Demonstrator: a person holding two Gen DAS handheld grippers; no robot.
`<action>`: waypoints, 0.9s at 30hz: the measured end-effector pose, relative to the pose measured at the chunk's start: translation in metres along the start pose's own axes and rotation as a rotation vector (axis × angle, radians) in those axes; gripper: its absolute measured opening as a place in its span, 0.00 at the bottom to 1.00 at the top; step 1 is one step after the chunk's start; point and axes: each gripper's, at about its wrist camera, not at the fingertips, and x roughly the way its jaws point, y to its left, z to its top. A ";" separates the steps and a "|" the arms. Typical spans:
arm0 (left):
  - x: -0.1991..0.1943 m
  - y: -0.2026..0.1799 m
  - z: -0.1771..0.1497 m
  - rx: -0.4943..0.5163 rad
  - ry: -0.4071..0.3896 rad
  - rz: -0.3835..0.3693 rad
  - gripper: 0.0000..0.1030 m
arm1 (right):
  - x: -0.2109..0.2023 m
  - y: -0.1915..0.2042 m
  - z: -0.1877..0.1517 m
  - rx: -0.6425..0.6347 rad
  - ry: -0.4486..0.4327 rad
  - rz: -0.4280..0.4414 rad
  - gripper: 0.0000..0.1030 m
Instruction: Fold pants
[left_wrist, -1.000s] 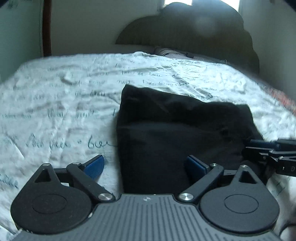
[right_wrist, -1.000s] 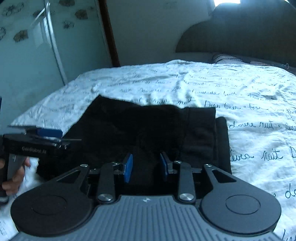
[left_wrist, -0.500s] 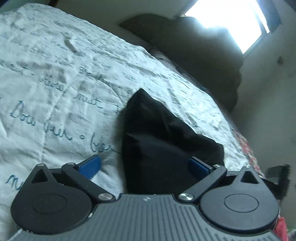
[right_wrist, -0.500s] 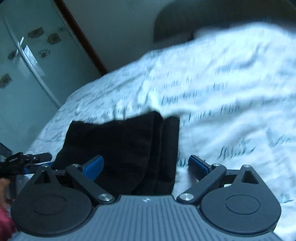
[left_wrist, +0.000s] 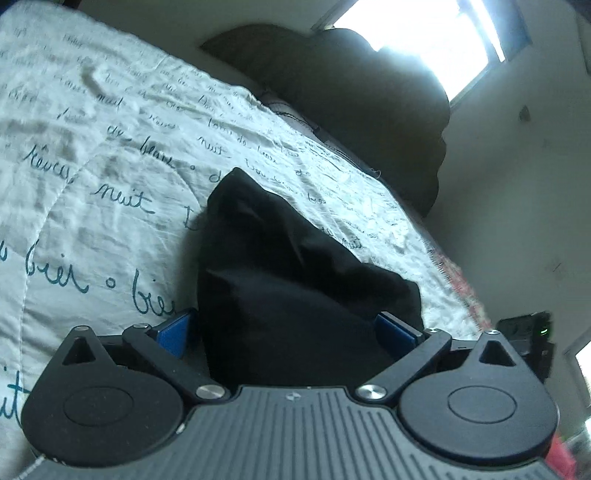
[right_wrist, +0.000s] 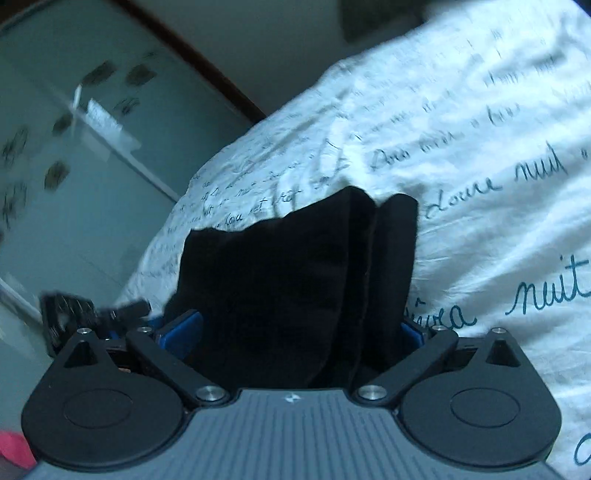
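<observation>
- White quilted bedspread printed with dark teal handwriting covers the bed and fills most of both wrist views; it also shows in the right wrist view, where the script is blurred toward the top.
- Dark padded headboard rises at the far end of the bed, below a bright window.
- Pale green glass-fronted wardrobe with small flower marks stands beside the bed in the right wrist view.
- Black pants lie folded into a compact stack on the bedspread; in the right wrist view the pants show layered folded edges along their right side.
- Left tool is spread wide, its blue pads on either side of the near end of the stack; the cloth sits between them, but whether the pads touch it cannot be told.
- Right tool is likewise wide open, with the stack's near end between its blue pads; contact cannot be told there either.
- Each tool appears at the edge of the other's view, near the opposite side of the stack.
</observation>
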 end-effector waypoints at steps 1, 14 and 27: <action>0.002 -0.005 -0.001 0.032 -0.001 0.021 0.90 | 0.002 0.006 -0.003 -0.035 -0.005 -0.022 1.00; -0.029 -0.023 0.009 0.142 -0.095 0.071 0.15 | -0.009 0.052 0.000 -0.088 -0.088 -0.116 0.27; -0.033 0.023 0.102 0.231 -0.196 0.338 0.20 | 0.072 0.110 0.074 -0.231 -0.136 -0.063 0.34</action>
